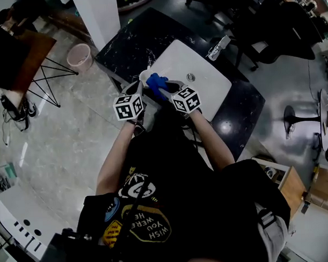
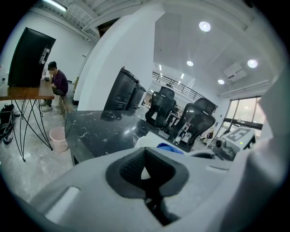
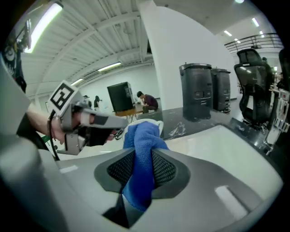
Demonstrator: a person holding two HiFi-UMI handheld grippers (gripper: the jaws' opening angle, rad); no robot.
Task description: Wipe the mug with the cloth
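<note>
A white mug [image 1: 145, 75] is held above the near edge of a white board [image 1: 205, 83]. My left gripper [image 1: 141, 86] comes at it from the left. In the left gripper view its jaws [image 2: 145, 170] stand nearly together with a white sliver of the mug pinched between the pads. My right gripper [image 1: 165, 89] is shut on a blue cloth [image 1: 157, 82]. In the right gripper view the cloth [image 3: 140, 145] bulges out between the jaws [image 3: 141, 167] and presses against the mug [image 3: 156, 123], hiding most of it.
The white board lies on a black marble table [image 1: 134, 43]. A small round object [image 1: 190, 77] and a grey device [image 1: 219, 47] sit on the board. A pink bin [image 1: 79, 55] stands on the floor at left, and office chairs [image 1: 268, 27] beyond the table.
</note>
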